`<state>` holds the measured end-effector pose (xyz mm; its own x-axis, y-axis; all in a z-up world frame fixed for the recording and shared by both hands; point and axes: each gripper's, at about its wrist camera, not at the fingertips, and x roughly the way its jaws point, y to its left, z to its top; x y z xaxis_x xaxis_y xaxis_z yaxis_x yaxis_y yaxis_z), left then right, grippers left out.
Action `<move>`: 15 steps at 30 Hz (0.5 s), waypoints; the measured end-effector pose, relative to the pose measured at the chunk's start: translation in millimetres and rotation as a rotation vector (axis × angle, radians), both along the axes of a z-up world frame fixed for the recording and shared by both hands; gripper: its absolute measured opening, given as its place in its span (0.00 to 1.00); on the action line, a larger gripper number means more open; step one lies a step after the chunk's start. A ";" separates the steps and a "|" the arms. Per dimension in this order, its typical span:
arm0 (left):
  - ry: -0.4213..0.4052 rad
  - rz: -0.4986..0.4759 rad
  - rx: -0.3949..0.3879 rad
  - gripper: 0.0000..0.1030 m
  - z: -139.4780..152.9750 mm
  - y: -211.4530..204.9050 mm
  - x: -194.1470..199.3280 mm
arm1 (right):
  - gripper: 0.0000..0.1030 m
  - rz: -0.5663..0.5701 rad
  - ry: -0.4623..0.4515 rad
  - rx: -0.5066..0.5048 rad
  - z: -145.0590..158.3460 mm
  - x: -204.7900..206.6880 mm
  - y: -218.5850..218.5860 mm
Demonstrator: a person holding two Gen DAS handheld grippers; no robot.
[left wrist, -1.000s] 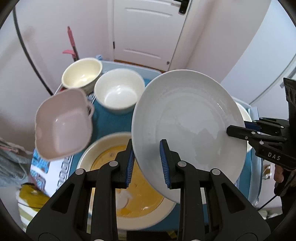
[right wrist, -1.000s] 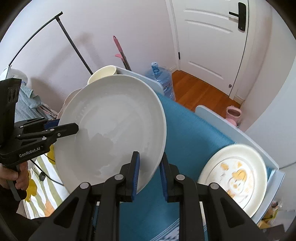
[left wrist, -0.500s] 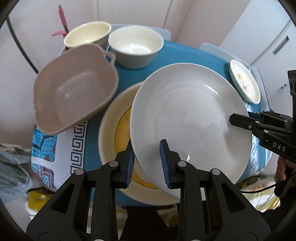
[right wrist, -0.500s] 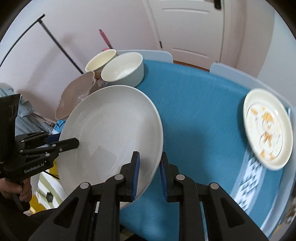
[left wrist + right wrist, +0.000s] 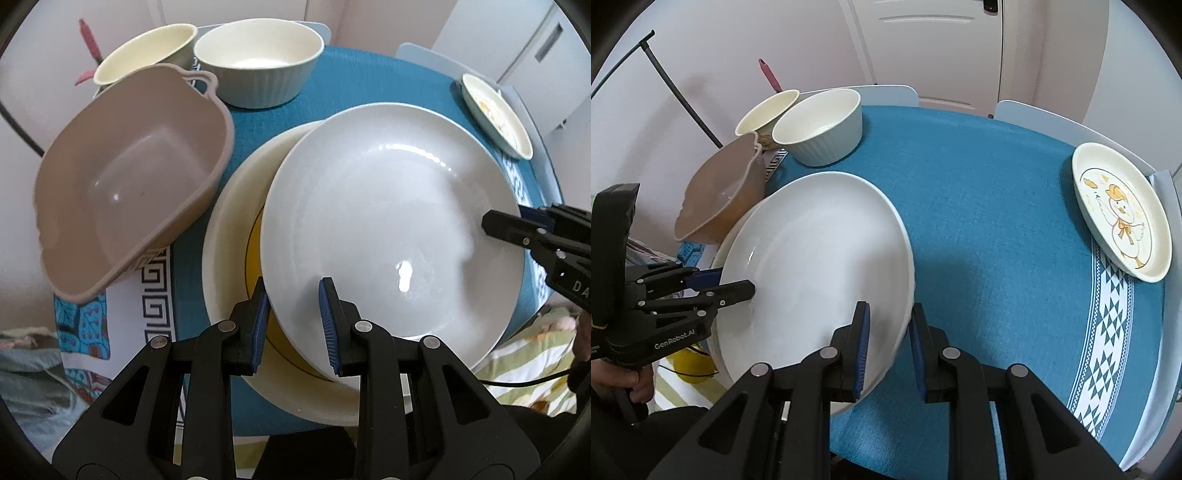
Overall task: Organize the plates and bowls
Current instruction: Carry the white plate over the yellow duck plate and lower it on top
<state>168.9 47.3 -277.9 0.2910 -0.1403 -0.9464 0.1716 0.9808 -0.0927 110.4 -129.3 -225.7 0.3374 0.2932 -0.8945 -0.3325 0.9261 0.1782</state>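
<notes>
White plate [image 5: 388,206] | both grippers (left [image 5: 293,317], right [image 5: 886,339]) clamp its rim | cream plate [image 5: 229,236] beneath, taupe bowl [image 5: 125,177] beside

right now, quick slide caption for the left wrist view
Both grippers hold a white plate over a cream plate, beside a taupe dish.
</notes>
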 end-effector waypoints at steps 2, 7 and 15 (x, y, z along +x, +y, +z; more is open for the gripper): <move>-0.007 -0.017 0.014 0.23 0.2 -3.9 1.4 | 0.19 -0.008 0.002 -0.006 -0.8 -0.8 -0.9; -0.023 -0.037 0.058 0.23 0.8 -8.6 4.9 | 0.19 0.001 -0.004 -0.044 -2.9 0.5 11.1; -0.054 -0.069 0.168 0.23 1.7 -18.4 4.0 | 0.19 0.048 -0.026 -0.126 -8.8 -5.8 26.6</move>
<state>172.8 29.0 -276.3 0.3372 -0.0029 -0.9414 0.2388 0.9675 0.0826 104.6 -102.7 -234.6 0.3496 0.1958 -0.9162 -0.3799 0.9235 0.0523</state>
